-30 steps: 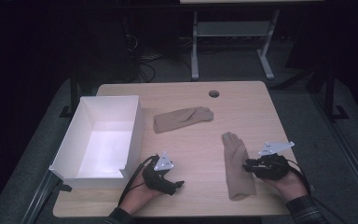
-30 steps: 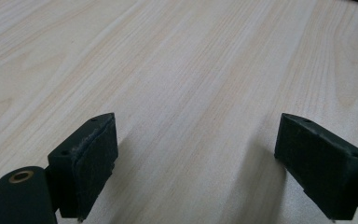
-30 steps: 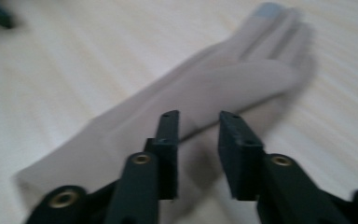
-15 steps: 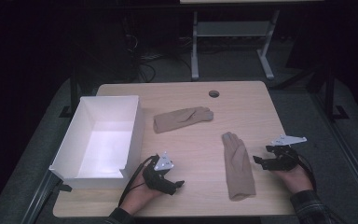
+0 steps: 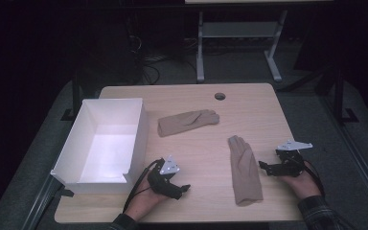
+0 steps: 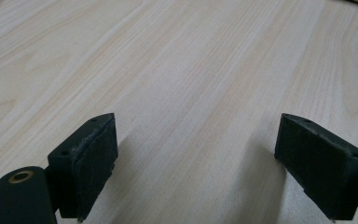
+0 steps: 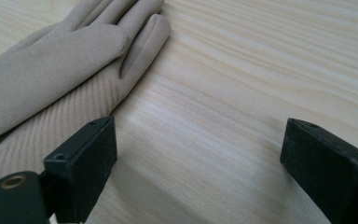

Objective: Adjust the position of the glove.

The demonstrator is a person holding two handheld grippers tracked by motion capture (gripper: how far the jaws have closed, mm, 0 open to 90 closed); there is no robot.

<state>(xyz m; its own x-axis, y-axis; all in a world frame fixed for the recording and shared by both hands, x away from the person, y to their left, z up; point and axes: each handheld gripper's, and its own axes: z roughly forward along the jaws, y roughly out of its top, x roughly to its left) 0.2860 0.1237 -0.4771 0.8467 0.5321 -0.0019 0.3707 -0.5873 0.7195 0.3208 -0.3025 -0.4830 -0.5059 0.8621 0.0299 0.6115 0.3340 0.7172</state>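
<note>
Right gripper point(image 5: 267, 167) is resting just beside the near glove point(image 5: 244, 170), jaws having just opened wide, gripping nothing; left gripper point(image 5: 181, 189) is likewise gaping, empty.

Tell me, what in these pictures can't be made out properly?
- Near glove: in the right gripper view its cuff runs off the left edge.
- White box: in the high view, glare washes out its floor, so any contents cannot be told.
- Left gripper: in the high view its jaws are too small and dark to read.
- Far glove: in the high view too small to tell which face is up.
- Room behind the table: dark.
</note>
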